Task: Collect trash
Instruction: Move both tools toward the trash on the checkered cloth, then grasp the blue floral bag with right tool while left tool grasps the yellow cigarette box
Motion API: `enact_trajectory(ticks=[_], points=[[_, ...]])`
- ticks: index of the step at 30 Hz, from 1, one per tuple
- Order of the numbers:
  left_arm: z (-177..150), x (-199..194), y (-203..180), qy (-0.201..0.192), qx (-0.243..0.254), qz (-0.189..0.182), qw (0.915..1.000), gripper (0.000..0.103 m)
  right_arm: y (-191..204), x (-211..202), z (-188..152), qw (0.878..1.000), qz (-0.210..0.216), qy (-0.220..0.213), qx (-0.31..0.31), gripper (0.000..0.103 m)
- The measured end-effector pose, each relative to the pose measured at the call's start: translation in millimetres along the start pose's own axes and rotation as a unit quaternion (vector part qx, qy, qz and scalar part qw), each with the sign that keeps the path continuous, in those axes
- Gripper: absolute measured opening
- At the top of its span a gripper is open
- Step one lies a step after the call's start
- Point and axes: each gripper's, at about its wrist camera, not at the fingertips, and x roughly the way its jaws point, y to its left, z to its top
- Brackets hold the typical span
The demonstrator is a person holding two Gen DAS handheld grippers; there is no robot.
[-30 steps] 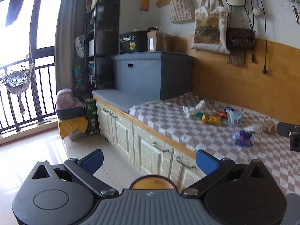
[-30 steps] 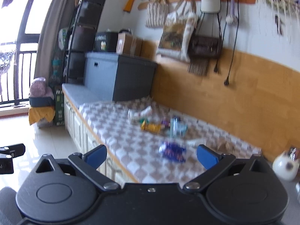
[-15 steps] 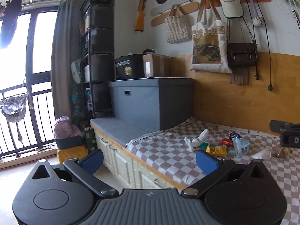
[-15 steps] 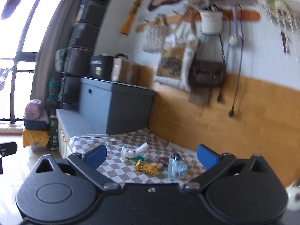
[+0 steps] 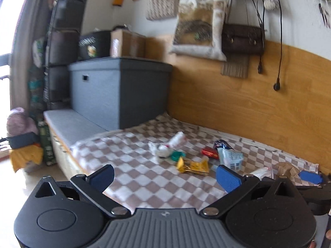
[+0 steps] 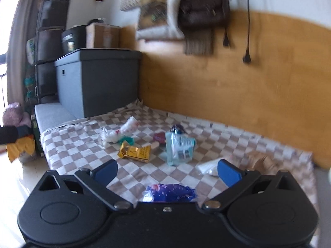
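Trash lies scattered on the checkered bench cloth (image 5: pixel 134 165). I see a white crumpled wrapper (image 5: pixel 165 146) (image 6: pixel 118 133), a yellow packet (image 5: pixel 193 165) (image 6: pixel 135 152), a pale blue pouch (image 5: pixel 229 158) (image 6: pixel 179 146), a red packet (image 5: pixel 210 152), a clear bag (image 6: pixel 209 167) and crumpled brown paper (image 5: pixel 286 168). A blue foil wrapper (image 6: pixel 170 192) lies just in front of my right gripper (image 6: pixel 167 170), between its spread fingers. My left gripper (image 5: pixel 165 174) is open and empty, short of the trash. The right gripper's blue pad shows in the left wrist view (image 5: pixel 310 176).
A grey storage box (image 5: pixel 122 88) stands at the bench's left end on a grey cushion (image 5: pixel 68 124). A wooden wall panel (image 5: pixel 248 103) backs the bench, with bags (image 5: pixel 198 26) hanging above. Bundles sit on the floor at the left (image 5: pixel 22 144).
Both grippers have moved in closer to the bench and tilted down toward the trash. The blue foil wrapper now lies directly before the right gripper. Both stay open.
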Motion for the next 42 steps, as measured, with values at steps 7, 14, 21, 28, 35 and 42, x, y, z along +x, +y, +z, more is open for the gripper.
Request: enact_trajectory(ticks=[7, 14, 21, 28, 35, 42], points=[[-2.6, 96.2, -21.3, 0.061, -0.006, -0.033, 0.9976, 0.103, -36.1, 66.6, -20.6, 0.998, -0.002, 0.033, 0.047, 0.103], [-8.1, 188.1, -32.3, 0.097, -0.01, -0.067, 0.993, 0.103, -71.3, 98.3, -45.2, 0.993, 0.029, 0.062, 0.091, 0.103], [-1.7, 276.6, -4.1, 0.117, -0.163, -0.1, 0.9746, 0.103, -85.1, 110.7, -53.0, 0.988, 0.066, 0.077, 0.12, 0.103], [-3.0, 343.2, 8.8, 0.13, -0.25, -0.117, 0.9522, 0.103, -93.6, 126.8, -59.4, 0.974, 0.122, 0.098, 0.162, 0.094], [-13.0, 370.9, -6.7, 0.156, -0.241, -0.164, 0.9437, 0.103, -95.1, 136.5, -66.2, 0.968, 0.136, 0.113, 0.176, 0.092], [-34.0, 345.0, -26.9, 0.209, -0.227, -0.238, 0.921, 0.103, -95.3, 132.4, -66.5, 0.967, 0.151, 0.12, 0.168, 0.089]])
